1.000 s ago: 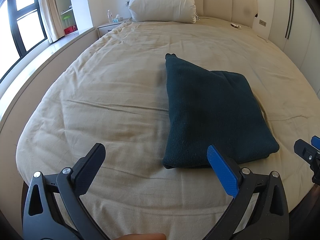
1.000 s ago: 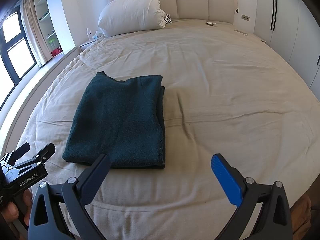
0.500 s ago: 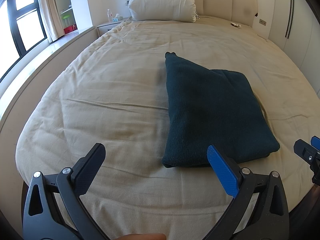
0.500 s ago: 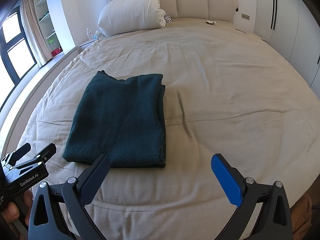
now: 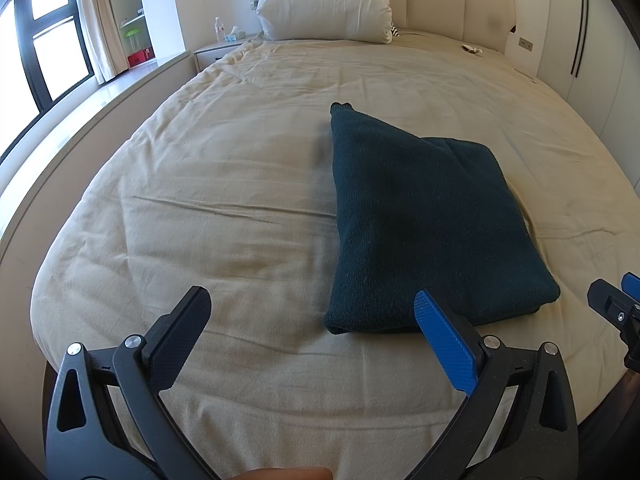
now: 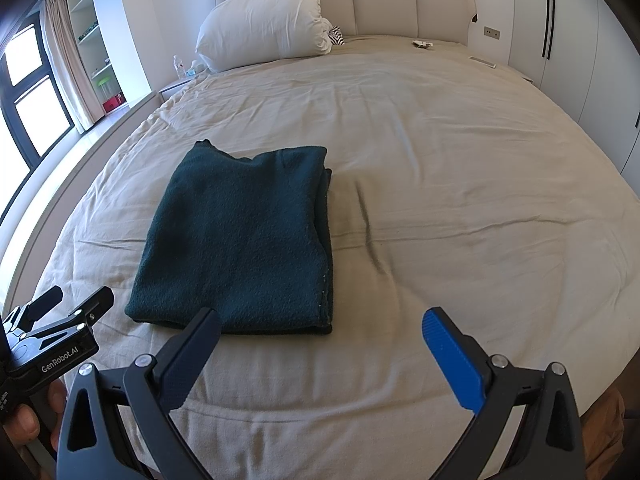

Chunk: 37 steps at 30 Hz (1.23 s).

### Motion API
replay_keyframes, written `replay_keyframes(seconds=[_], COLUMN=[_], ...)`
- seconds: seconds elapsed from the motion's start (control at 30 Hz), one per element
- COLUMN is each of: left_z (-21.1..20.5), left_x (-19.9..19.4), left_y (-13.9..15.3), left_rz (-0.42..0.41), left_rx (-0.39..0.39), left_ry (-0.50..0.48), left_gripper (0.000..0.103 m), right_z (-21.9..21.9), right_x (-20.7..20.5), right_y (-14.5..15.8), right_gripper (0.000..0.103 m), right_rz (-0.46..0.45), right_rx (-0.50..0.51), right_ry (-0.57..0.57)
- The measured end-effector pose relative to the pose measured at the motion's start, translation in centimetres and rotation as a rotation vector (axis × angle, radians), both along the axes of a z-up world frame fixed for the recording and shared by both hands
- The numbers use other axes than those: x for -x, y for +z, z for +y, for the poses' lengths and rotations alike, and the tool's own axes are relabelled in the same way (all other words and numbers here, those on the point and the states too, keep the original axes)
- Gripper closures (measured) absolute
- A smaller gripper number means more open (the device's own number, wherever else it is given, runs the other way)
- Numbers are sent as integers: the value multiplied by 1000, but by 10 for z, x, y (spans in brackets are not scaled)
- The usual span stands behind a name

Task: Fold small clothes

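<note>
Fingers (image 5: 192,320) apart; pillow (image 6: 264,20) beyond.

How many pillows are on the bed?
1. A big white pillow leans against the headboard at the far left of the bed. Something striped peeks out beside it; more may be hidden behind.

Bright window (image 5: 48,40) daylight (fisheye-warped edges).

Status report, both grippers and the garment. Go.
Left gripper open, empty. Right gripper open, empty. Dark green garment folded flat on the bed, untouched. Nothing in the way.
</note>
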<state>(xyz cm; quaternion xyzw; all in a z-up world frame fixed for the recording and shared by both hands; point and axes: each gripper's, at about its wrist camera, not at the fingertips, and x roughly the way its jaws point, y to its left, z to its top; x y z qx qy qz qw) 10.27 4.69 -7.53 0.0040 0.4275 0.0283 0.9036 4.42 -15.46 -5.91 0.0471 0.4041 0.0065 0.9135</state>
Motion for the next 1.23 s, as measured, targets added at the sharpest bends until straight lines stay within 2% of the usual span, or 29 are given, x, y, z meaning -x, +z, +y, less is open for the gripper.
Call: replay_keyframes(seconds=[1.23], left_z=[4], left_x=[-5], left_y=[-8], left_rz=[15], left_rx=[-6], left_ry=[-13], left_gripper=[0], right_z=[2], right_x=[3], right_y=[-4], right_gripper=[0], right_rz=[5], right_rx=[-6], right_ry=[-2])
